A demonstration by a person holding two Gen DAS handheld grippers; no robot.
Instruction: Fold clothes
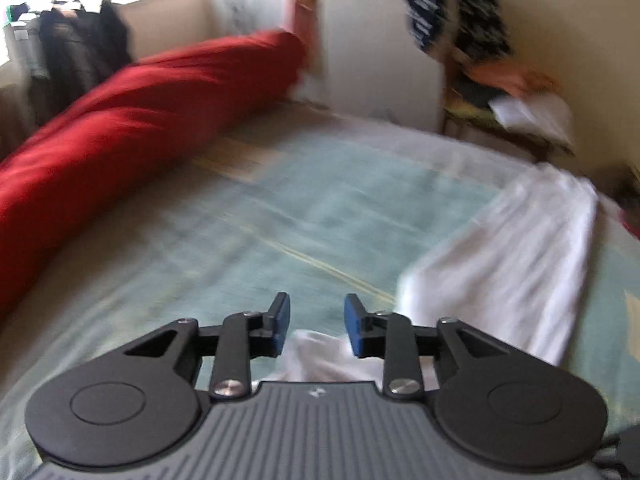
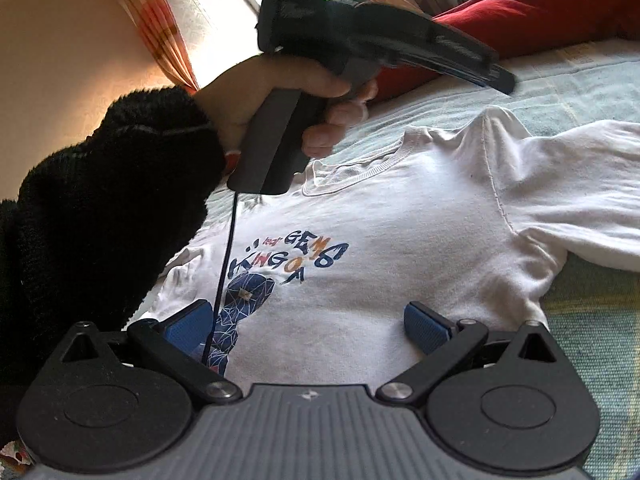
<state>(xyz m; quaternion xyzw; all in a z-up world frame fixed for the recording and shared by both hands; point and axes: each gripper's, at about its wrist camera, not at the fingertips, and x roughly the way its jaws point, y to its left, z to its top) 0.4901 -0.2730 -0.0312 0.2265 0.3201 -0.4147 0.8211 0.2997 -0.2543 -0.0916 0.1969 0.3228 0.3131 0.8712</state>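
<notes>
A white T-shirt with a blue and orange print lies face up on the bed, collar toward the far side and one sleeve stretched out to the right. My right gripper hovers low over its chest, open wide, with nothing between the pads. A hand in a black fuzzy sleeve holds my left gripper above the collar and shoulder, clear of the cloth. In the left wrist view, the left gripper stands open with a gap between its blue pads. White fabric lies beneath them, and the shirt's sleeve lies to the right.
The bed carries a pale teal sheet. A rolled red blanket runs along its far left side. A wooden chair piled with clothes stands beyond the bed at the right. An orange checked curtain hangs by the window.
</notes>
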